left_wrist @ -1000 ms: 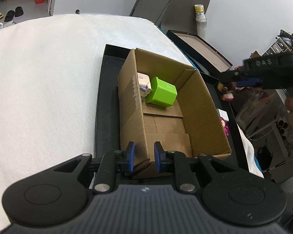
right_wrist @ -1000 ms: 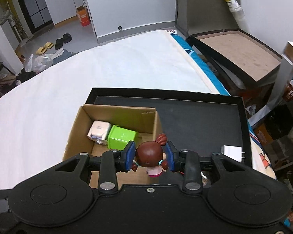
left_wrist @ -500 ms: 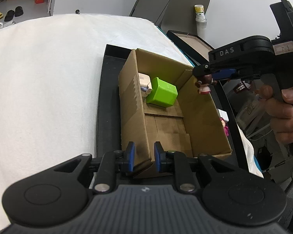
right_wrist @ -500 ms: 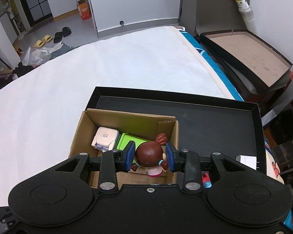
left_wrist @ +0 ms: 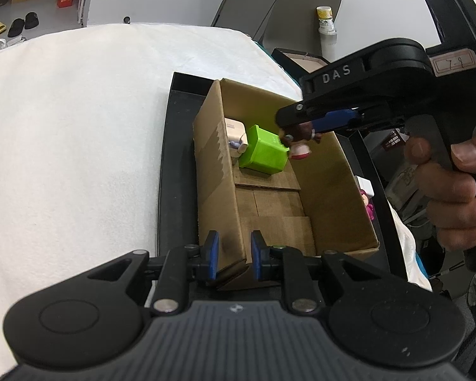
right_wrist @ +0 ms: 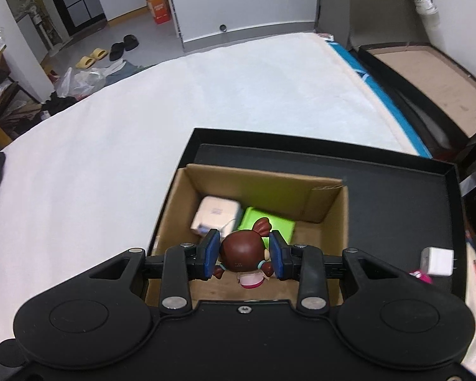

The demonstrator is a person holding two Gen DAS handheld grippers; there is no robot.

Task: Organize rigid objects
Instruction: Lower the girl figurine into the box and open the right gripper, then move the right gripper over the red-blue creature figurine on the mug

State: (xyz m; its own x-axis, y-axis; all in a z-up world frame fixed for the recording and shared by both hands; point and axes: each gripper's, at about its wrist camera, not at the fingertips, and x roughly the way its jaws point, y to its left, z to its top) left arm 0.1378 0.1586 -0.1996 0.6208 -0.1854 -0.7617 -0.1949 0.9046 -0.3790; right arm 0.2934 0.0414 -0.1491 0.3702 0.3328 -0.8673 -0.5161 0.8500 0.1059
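An open cardboard box stands in a black tray on a white bed. Inside lie a green block and a cream device. My left gripper is shut on the box's near corner wall. My right gripper is shut on a brown-haired doll figurine and holds it above the box interior, over the green block; the figurine also shows in the left wrist view.
A white charger and a pink toy lie in the tray right of the box. Another open black box stands beyond the bed's right edge. White bedding spreads left and beyond.
My right gripper has carried the figurine leftward from beside the box to above its inside, near the green block. My left gripper has kept its hold on the box corner.
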